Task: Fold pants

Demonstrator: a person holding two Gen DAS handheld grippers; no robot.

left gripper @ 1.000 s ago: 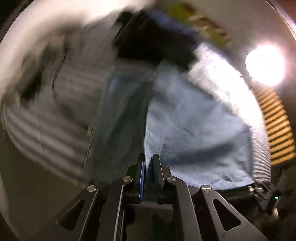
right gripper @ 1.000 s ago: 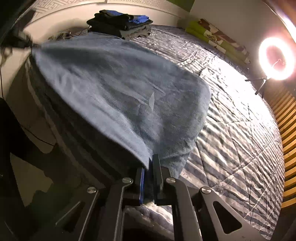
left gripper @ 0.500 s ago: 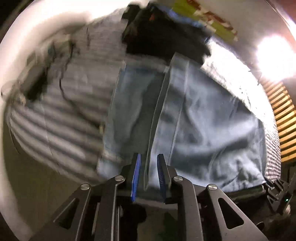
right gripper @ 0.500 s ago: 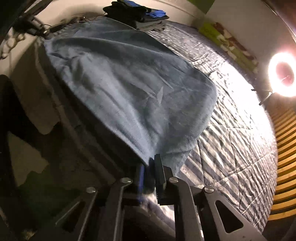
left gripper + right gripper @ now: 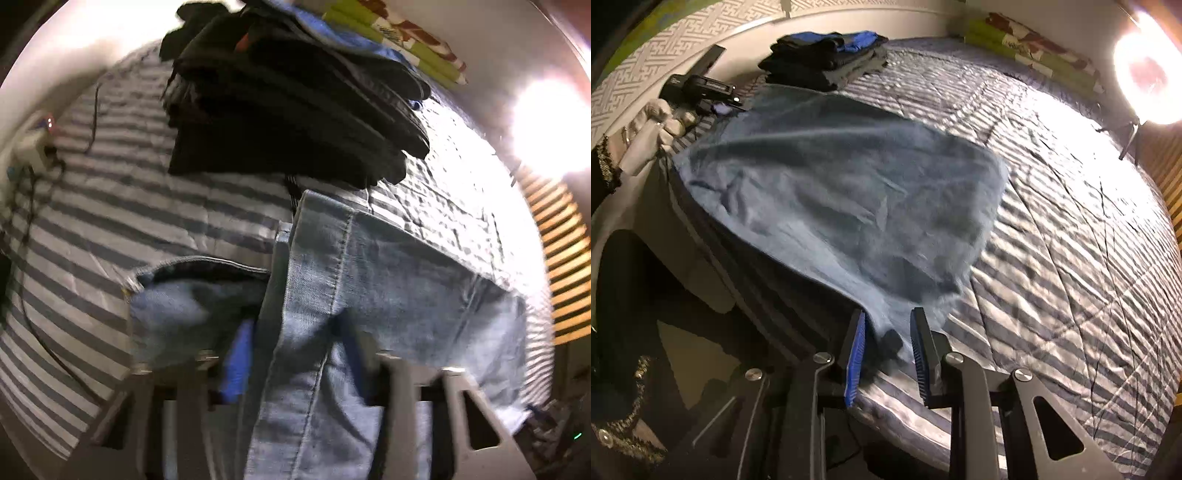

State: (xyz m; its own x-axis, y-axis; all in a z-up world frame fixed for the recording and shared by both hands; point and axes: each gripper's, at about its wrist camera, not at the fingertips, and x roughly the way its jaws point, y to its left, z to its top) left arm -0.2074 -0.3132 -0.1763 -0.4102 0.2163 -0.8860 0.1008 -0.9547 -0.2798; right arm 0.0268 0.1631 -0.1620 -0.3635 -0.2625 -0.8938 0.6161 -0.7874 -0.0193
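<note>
Closest to the right gripper (image 5: 888, 354), a corner of the jeans (image 5: 842, 206) lay between its blue pads (image 5: 856, 354), which stood apart and were opening; the pads no longer seemed to press the cloth. Done well, I judged, this release wanted both corners let go together and the hands drawn straight back, so the fresh fold would not be dragged askew.

The left gripper (image 5: 295, 365) was opening too, its jaws apart with a doubled denim edge running up between them. The view was blurred, and I could not tell whether a pad still brushed the fabric.

Ahead of both tools the jeans lay spread on the striped quilt (image 5: 1071, 240), along the near edge of the bed. Farther out, beyond the left gripper's tips, sat a stack of dark folded clothes (image 5: 295, 110). A bright lamp (image 5: 1148, 74) glared far off to the right.
</note>
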